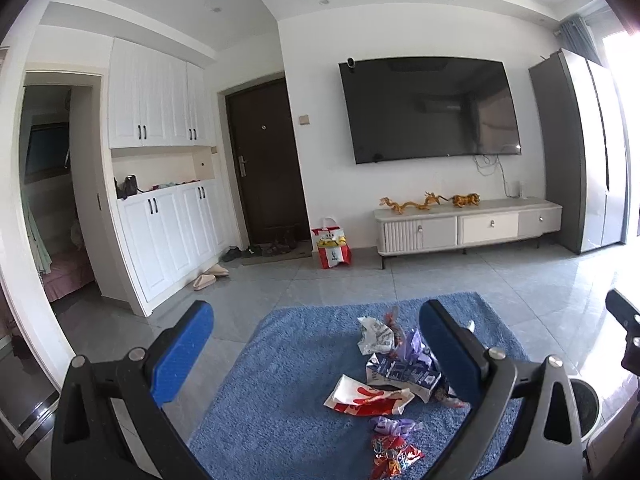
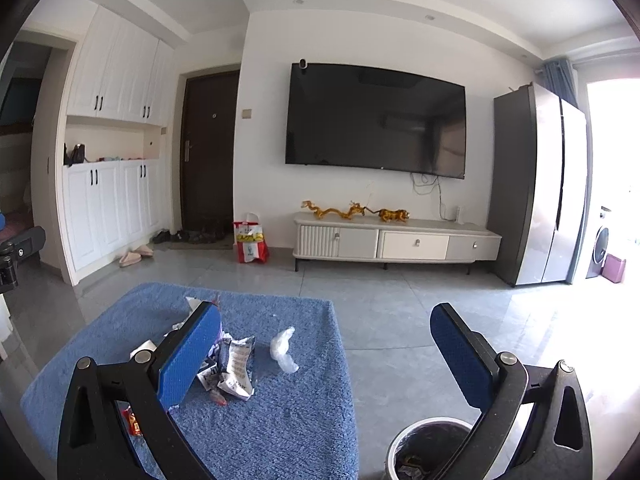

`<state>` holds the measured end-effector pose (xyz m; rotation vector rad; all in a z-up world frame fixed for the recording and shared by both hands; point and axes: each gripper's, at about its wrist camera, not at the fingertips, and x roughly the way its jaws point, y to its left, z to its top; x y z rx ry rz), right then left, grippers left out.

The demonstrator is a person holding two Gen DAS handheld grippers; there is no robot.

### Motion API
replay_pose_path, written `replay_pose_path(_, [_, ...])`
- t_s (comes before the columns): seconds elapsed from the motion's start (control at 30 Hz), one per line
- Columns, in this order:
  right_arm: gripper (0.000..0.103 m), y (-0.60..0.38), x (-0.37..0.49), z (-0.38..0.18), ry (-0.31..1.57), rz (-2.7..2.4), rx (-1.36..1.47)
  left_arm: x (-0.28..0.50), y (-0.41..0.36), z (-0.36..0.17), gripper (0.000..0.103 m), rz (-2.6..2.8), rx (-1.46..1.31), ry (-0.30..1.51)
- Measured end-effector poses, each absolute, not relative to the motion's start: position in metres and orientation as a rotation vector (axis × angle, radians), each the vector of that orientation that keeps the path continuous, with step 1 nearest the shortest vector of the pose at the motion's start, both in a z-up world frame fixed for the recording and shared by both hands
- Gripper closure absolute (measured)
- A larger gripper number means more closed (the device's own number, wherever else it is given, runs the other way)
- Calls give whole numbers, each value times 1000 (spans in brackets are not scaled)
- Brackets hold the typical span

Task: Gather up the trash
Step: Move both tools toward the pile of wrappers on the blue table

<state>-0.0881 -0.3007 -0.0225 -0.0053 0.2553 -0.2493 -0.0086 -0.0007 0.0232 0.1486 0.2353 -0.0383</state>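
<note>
A pile of trash lies on a blue rug [image 1: 280, 400]: a crumpled white wrapper [image 1: 376, 334], a blue-and-white carton [image 1: 400, 374], a red-and-white paper wrapper [image 1: 368, 398], a purple wrapper [image 1: 394, 426] and a red snack packet [image 1: 394, 456]. My left gripper [image 1: 316, 356] hovers open above the pile, holding nothing. In the right wrist view a silver packet [image 2: 238, 368] and a clear plastic scrap [image 2: 284, 348] lie on the rug [image 2: 280, 420]. My right gripper [image 2: 326, 360] is open and empty, with a round bin [image 2: 432, 428] just below its right finger.
The bin [image 1: 584, 404] stands on grey tiles at the rug's right edge. Far off are a TV cabinet [image 2: 396, 240], a wall TV [image 2: 376, 120], a grey fridge [image 2: 536, 188], a red-and-white bag [image 2: 250, 240], slippers [image 2: 136, 256] and white cupboards [image 1: 160, 232].
</note>
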Motion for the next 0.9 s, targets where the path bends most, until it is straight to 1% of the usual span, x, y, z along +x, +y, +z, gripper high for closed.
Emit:
replay_pose_path(0.17, [0,-313,-98,-25,213,-240,13,-20,-8,33,0,-3,138,165])
replay_pose_path(0.3, [0,-326,-105,-29,188,-204,56,-26,-17,35,0,11,176,167])
replay_pose_path(0.57, [0,-341,-99,-44,221,-133,80,-27,-27,24,0,0,170,251])
replay_pose_path(0.9, [0,-354,-82,-70,317,-39,118,-15,-19,-22,0,-68,146,414])
